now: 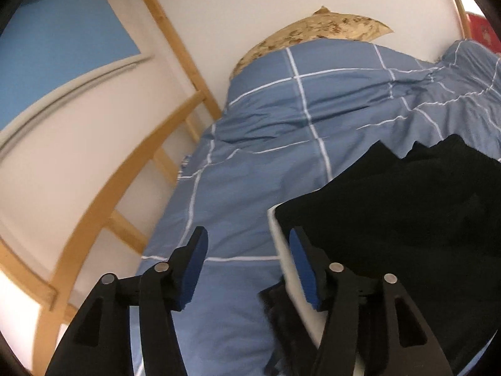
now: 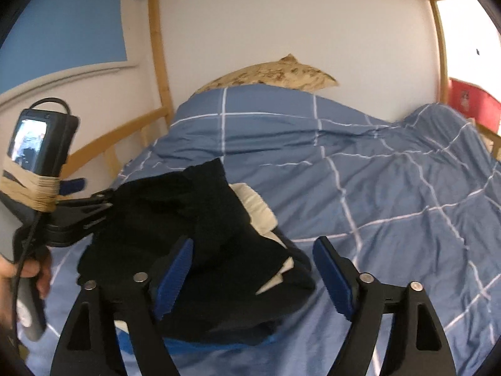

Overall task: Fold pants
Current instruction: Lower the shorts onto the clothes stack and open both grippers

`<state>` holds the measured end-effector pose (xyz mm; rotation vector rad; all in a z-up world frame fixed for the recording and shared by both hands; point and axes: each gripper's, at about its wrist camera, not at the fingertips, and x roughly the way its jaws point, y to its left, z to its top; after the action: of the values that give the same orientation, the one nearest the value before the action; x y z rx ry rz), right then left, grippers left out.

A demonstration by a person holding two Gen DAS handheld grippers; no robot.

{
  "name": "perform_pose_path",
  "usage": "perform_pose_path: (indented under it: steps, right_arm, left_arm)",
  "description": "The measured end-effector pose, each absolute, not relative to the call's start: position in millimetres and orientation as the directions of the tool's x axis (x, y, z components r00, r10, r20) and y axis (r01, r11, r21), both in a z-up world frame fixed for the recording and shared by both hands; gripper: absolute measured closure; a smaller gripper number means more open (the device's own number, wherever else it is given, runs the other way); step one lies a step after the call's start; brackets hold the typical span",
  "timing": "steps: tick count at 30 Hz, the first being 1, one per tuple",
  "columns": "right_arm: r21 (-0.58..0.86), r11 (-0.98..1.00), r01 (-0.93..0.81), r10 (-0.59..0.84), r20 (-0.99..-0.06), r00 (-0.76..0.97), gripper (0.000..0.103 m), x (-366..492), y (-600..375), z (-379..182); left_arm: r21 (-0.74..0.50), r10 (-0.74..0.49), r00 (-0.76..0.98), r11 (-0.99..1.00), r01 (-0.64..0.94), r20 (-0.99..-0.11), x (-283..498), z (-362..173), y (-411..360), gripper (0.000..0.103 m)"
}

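Observation:
The black pants (image 2: 175, 213) lie bunched in a heap on the blue checked duvet (image 2: 375, 172), with pale lining (image 2: 256, 210) showing at the far side. My right gripper (image 2: 253, 244) stands open just above the heap's near right part; cloth lies below the gap, untouched by the pads. In the left wrist view the pants (image 1: 407, 219) fill the right side, with a white edge (image 1: 278, 250) beside the right finger. My left gripper (image 1: 247, 238) is open over bare duvet (image 1: 250, 125) at the heap's left edge. A hand (image 2: 31, 269) holds the left gripper (image 2: 90, 199).
A patterned beige pillow (image 2: 275, 73) leans on the white wall behind the duvet. The wooden bed frame (image 1: 175, 40) and its side rail (image 1: 94, 203) run along the left. Something red (image 2: 469, 100) sits past the bed's far right.

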<state>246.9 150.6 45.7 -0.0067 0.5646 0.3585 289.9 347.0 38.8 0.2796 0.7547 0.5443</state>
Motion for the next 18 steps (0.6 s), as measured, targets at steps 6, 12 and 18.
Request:
perform_pose_path:
  steps: [6,12,18]
  right_arm:
    - [0.09,0.939,-0.333,0.338,-0.439,0.832,0.016,218,134,66]
    - [0.058,0.922,-0.382,0.374,-0.382,0.845,0.004,183,96,91]
    - [0.072,0.918,-0.39,0.384,-0.405,0.83,0.003,158,38,95]
  left_arm:
    - [0.373,0.53,0.676,0.846,-0.38,-0.512,238,71,326,0.037]
    - [0.356,0.504,0.758,0.856,-0.374,-0.414,166,101,273,0.007]
    - [0.369,0.472,0.808,0.864,-0.343,-0.352,111,104,210,0.0]
